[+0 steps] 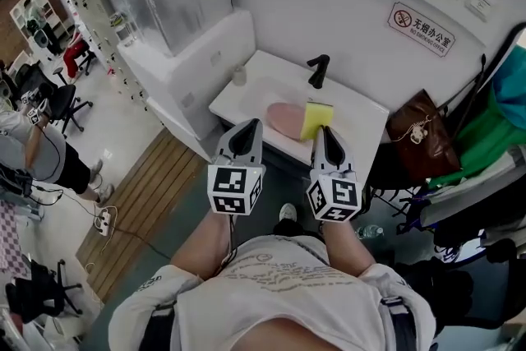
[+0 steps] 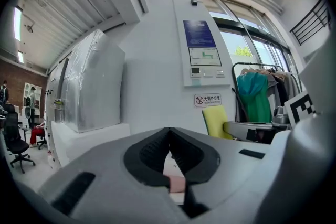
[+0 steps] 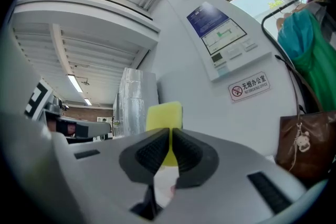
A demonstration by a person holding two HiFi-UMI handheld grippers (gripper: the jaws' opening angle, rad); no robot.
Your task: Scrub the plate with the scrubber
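Plate (image 1: 283,117), pink, lies in the white sink (image 1: 362,115). My right gripper (image 1: 326,130) has its fingers clamped on the yellow scrubber (image 1: 316,117) at the plate's right side. My left gripper (image 1: 251,126) has its fingers together.

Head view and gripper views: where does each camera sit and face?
Head view: on the person's head, looking steeply down at the sink; torso, left claw, right claw show.
Left gripper view: on the left claw, facing the wall; its shut jaws show.
Right gripper view: on the right claw, facing the wall; jaws on the scrubber.
Shared: both gripper views show the no-smoking sign.
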